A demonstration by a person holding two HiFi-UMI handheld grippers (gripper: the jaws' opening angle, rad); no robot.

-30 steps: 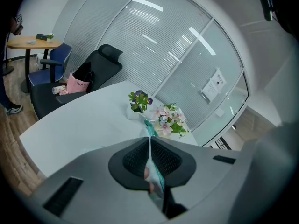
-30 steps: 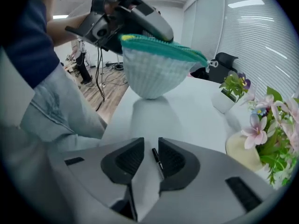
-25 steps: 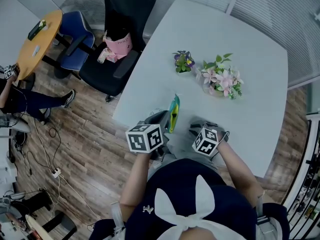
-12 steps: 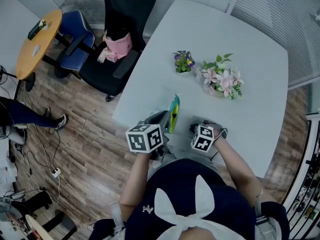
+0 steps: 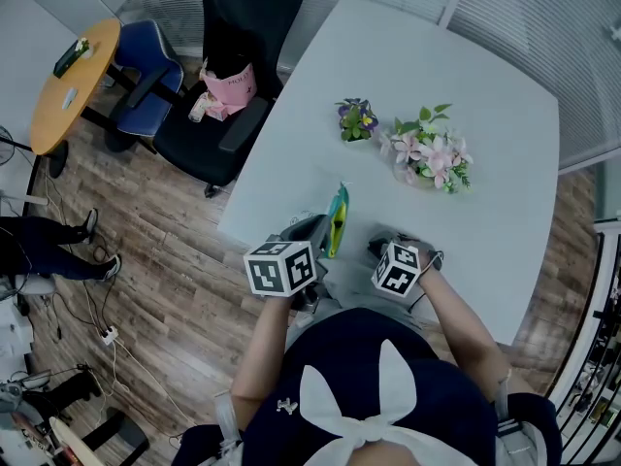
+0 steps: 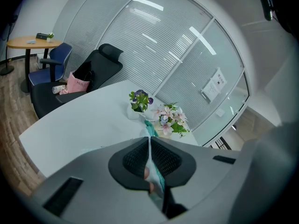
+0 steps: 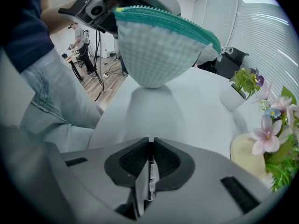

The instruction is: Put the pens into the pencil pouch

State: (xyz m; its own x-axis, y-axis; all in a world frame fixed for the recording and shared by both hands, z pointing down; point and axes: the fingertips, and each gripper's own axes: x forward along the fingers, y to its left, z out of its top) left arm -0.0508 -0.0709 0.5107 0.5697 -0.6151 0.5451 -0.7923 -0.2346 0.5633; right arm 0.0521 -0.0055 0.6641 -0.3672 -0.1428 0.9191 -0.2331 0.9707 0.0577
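My left tool [image 6: 149, 143] clamps teal-zipped white mesh pouch [image 7: 159, 50], frame top. Right tool [image 7: 150, 146], jaws just closing, pinches slim black pen [image 7: 150, 171]. This pen's insertion judged pending.

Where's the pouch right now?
In the head view, the pouch is held up over the table's near edge, pinched in the left gripper just left of centre, with the flowers farther back.

We see the pencil pouch [image 7: 156, 55] is of white cloth with a rough, waffle-like weave. The table [image 5: 466, 95] looks smooth and matt white, and the floor [image 5: 165, 260] is of grained wood planks.
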